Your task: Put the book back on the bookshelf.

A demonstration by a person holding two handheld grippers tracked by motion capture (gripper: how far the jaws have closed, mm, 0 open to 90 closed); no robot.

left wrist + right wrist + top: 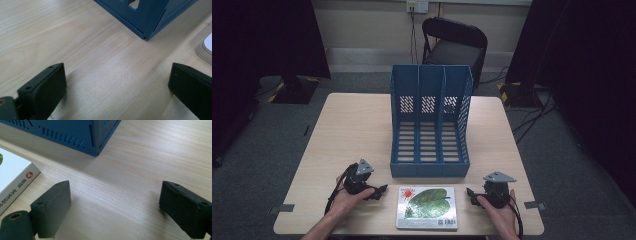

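Note:
A white book [427, 207] with a green leaf on its cover lies flat near the table's front edge. Behind it stands a blue three-slot file rack [430, 122], its slots empty. My left gripper [379, 191] rests on the table just left of the book, open, with bare wood between its jaws [117, 82]. The book's corner [206, 47] and the rack's corner [146, 25] appear in the left gripper view. My right gripper [471, 195] sits just right of the book, open and empty [115, 202]. The book's spine [15, 185] lies to its left, the rack [75, 135] ahead.
The light wooden table [352, 135] has room left of the rack. A black folding chair [454, 45] stands beyond the far edge. Tape marks [286, 207] sit at the front corners. Cables trail on the floor at the right.

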